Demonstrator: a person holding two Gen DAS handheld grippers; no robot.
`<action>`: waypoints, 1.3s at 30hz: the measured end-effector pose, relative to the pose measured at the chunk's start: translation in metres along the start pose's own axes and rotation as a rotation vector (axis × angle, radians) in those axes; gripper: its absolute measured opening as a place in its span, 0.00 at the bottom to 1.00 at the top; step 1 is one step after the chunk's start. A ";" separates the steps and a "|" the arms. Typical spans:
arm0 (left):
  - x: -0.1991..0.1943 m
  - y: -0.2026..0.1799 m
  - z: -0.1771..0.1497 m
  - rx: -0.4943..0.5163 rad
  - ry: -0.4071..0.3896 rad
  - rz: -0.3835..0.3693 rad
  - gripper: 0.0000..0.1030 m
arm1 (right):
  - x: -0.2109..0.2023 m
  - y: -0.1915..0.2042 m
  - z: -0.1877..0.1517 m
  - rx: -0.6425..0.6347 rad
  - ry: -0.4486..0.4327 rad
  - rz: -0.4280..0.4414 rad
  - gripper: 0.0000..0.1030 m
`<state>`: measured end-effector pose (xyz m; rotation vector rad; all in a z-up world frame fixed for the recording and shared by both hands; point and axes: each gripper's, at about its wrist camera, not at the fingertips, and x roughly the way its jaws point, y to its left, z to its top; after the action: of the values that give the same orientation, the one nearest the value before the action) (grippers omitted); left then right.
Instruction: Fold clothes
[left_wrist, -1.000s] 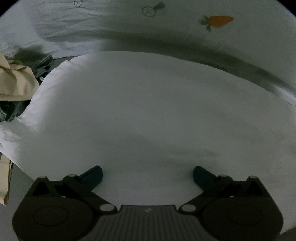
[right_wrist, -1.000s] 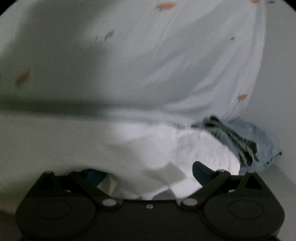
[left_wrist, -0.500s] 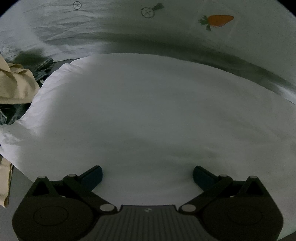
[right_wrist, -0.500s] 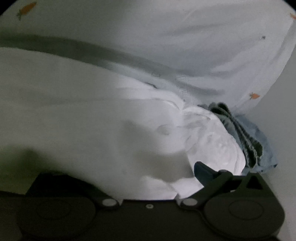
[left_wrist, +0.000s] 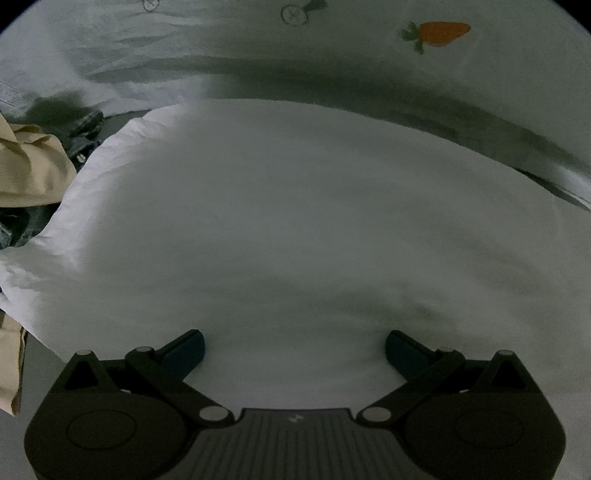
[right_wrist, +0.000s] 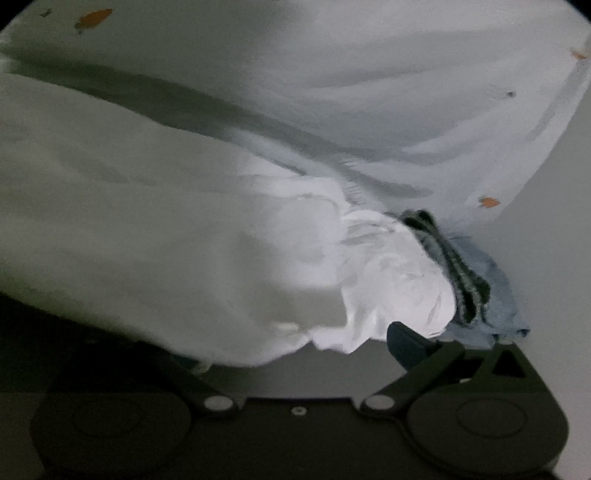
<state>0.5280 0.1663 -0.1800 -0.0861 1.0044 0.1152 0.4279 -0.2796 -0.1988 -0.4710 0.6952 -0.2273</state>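
A white garment lies spread smooth and wide in the left wrist view. My left gripper rests low over its near edge, open, with both fingers wide apart and only flat cloth between them. In the right wrist view the same white garment is bunched into a crumpled end. My right gripper is open beneath it. The cloth drapes over the left finger and hides it. The right fingertip stands clear at its wide position.
A pale sheet with carrot prints covers the surface behind the garment. A beige garment and dark clothes lie at the left. A striped dark garment and light blue cloth sit right of the crumpled end.
The right gripper has swung left along the white garment, and the cloth now covers its left finger. The left gripper has barely moved and stays open.
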 end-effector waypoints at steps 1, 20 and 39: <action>0.000 0.000 0.002 -0.001 0.010 -0.004 1.00 | -0.010 0.000 -0.003 0.005 0.018 0.043 1.00; -0.058 0.162 -0.061 -0.591 -0.129 -0.096 0.99 | -0.019 0.039 0.072 0.318 -0.005 0.383 1.00; -0.036 0.210 -0.065 -0.802 -0.306 -0.147 0.10 | 0.016 0.096 0.072 0.252 0.138 0.396 1.00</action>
<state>0.4256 0.3644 -0.1884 -0.8484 0.5940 0.3804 0.4921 -0.1773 -0.2067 -0.0711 0.8659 0.0280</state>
